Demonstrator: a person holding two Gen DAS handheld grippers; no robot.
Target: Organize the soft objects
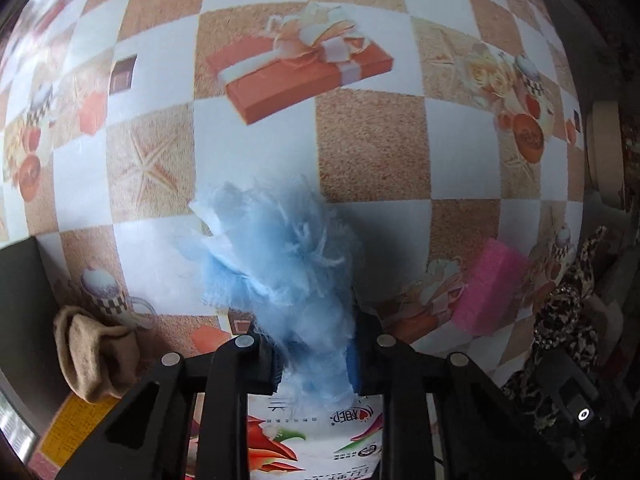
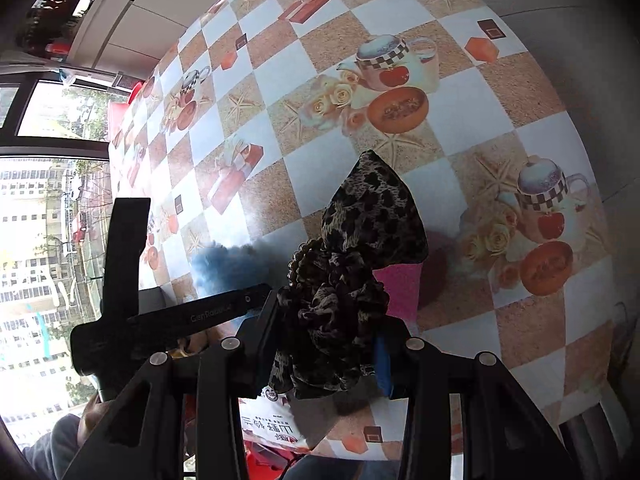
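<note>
The left gripper [image 1: 316, 364] has its fingers [image 1: 264, 368] clamped narrow on a fluffy blue puff [image 1: 280, 264] — a frayed, feathery bundle that sticks up and forward from between the pads, above the desk [image 1: 380, 152] with its checked cloth of starfish squares, teapots and gift boxes. Whether the puff's far end touches the cloth is hard to tell.

The right gripper [image 2: 324, 364] is closed on a leopard-print scrunchie-like cloth [image 2: 360, 240]; the fabric bunches between its fingers [image 2: 384, 364] and rises in a pointed fold above them. From the right wrist view the left gripper's black body shows at the lower left, with the blue puff a dark blue blur just beside the leopard cloth.

A pink sponge [image 1: 492, 288] lies on the desk to the right of the blue puff, near the leopard cloth; in the right wrist view it sits just behind the held fabric. A tan sock [image 1: 92, 352] is bunched at the desk's lower left edge — well apart from the sponge. A printed plastic packet [image 1: 316, 436] with red chillies lies under the left gripper, near the desk's front edge.
</note>
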